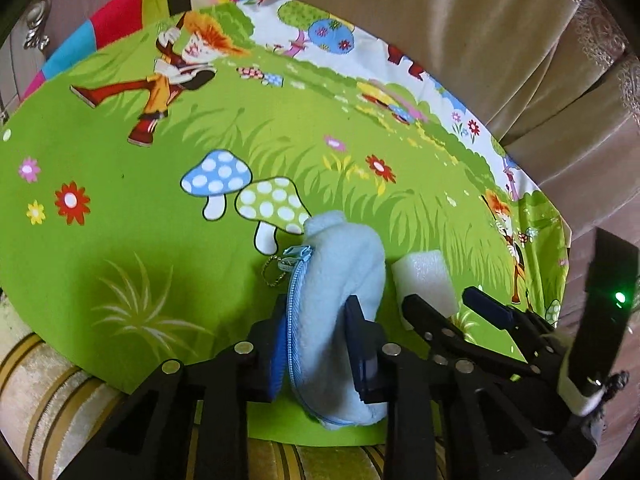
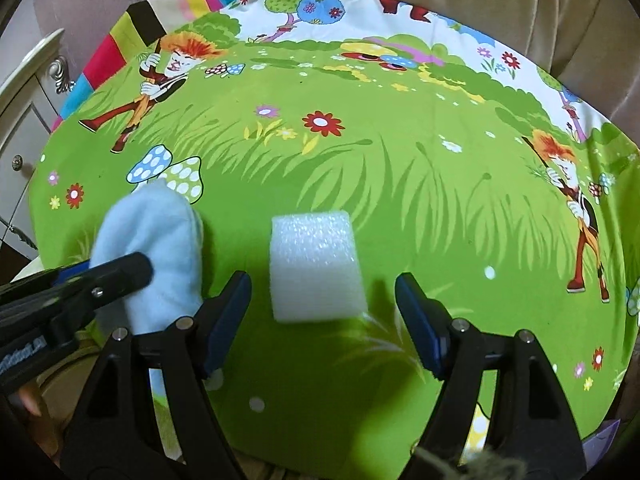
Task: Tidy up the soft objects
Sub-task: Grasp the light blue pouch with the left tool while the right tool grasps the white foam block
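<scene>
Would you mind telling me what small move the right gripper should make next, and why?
Probably ease the right gripper slightly forward, then close. Its fingers stand wide apart, with the white foam block centred just ahead of them on the green cloth, not yet touched.

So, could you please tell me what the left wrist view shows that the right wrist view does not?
Only the left wrist view shows the zipper and ball chain of the light blue plush pouch, with the left gripper shut on the pouch. Only the right wrist view shows the whole white foam block lying between the open pads of the right gripper, untouched. Both show the pouch, the block, both grippers and the green cartoon cloth.
</scene>
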`<state>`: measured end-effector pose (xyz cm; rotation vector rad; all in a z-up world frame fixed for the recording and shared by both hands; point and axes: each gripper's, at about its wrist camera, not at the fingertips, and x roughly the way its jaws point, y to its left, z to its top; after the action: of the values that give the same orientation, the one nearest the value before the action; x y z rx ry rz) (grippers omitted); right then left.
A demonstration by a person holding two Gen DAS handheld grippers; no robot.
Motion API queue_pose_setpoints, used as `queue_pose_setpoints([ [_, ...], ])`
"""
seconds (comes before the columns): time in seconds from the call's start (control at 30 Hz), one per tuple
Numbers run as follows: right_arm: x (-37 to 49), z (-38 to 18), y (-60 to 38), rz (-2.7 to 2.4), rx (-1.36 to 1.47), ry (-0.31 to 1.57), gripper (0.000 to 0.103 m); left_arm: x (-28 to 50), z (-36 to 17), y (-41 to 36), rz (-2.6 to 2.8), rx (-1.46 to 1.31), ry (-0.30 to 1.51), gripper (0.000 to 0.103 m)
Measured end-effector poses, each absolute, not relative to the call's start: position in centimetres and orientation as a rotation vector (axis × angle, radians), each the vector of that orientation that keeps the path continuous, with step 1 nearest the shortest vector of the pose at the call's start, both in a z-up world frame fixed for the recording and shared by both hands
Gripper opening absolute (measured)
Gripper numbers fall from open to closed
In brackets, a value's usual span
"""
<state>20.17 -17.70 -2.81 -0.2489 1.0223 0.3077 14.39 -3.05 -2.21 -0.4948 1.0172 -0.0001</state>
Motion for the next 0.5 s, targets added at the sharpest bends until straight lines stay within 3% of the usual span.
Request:
queue_pose_setpoints([
  [0.07, 20.5, -3.1, -17.5, 0.3, -0.255, 1.024, 0.07, 14.4, -2.1, -3.1, -0.007, -0.489, 1.009, 0.027],
  [0.13, 20.8, -3.4, -17.3, 0.301, -0.26, 1.039, 0.051, 14.5, -2.1, -3.2, -0.012, -0.486, 1.006, 0.027],
  [0.5, 18.7, -1.8, -18.9, 0.256, -0.225, 0.985, 0.051, 13.8, -0.9, -4.3, -0.018, -0.423, 0.959, 0.026],
])
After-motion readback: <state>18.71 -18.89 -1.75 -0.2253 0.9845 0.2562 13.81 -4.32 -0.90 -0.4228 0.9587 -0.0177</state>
